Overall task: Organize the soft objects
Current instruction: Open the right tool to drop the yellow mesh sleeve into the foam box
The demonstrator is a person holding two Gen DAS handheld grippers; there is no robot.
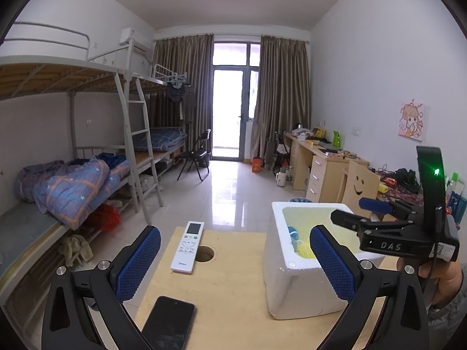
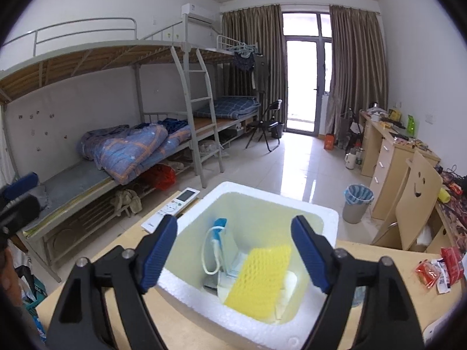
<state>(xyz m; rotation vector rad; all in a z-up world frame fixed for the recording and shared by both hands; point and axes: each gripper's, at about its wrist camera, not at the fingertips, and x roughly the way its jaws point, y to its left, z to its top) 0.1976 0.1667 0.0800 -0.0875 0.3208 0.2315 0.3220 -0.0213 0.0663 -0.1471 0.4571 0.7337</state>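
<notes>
Lying slantwise in the foam box (image 2: pixel 306 204), yellow sponge (image 2: pixel 259 277); both tools wide, empty.

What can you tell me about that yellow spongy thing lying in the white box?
The yellow foam net is a soft rectangular sleeve with a diamond mesh texture. It lies tilted inside the white foam box, leaning on papers and a white cable beneath it. The open right gripper hangs above without touching it. From the left wrist view only a corner shows over the box wall.
</notes>
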